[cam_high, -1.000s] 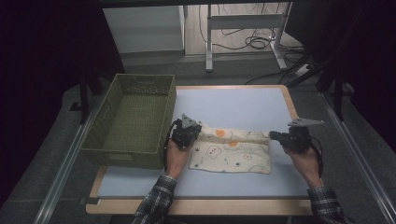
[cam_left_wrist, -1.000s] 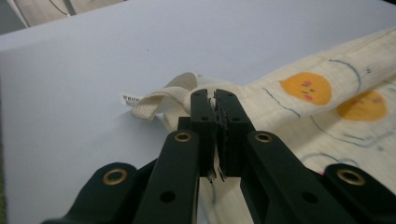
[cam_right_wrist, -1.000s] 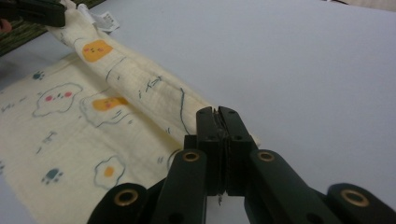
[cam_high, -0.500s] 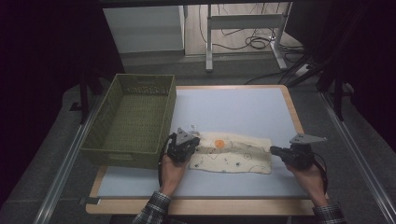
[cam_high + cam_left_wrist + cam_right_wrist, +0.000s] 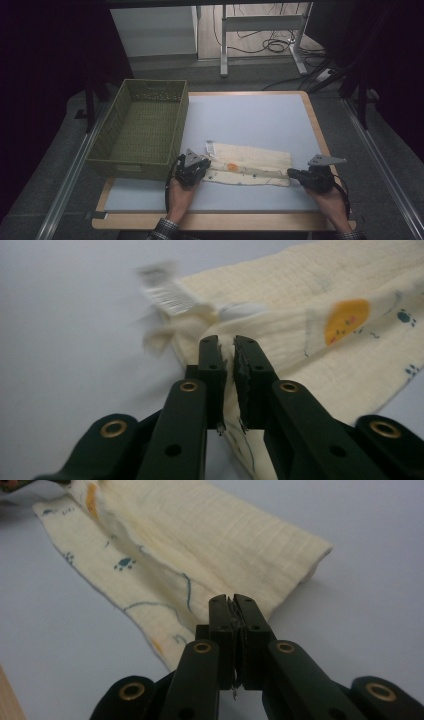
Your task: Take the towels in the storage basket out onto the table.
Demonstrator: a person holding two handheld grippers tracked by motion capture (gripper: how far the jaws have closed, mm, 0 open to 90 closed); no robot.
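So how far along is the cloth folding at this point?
Done: the cloth lies folded lengthwise into a strip on the table. In hand: the left gripper and right gripper each pinch an end. Left: the basket holds nothing, if that's where it goes.

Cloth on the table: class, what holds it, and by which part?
Both grippers: left pinches the cloth at its near-left corner, right at its near-right corner.

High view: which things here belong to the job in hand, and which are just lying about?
In the job:
- cream printed cloth, folded on the table
- left tool, shut on the cloth's left end
- right tool, shut on its right end

Lying about:
- green basket, untouched
- floor cables
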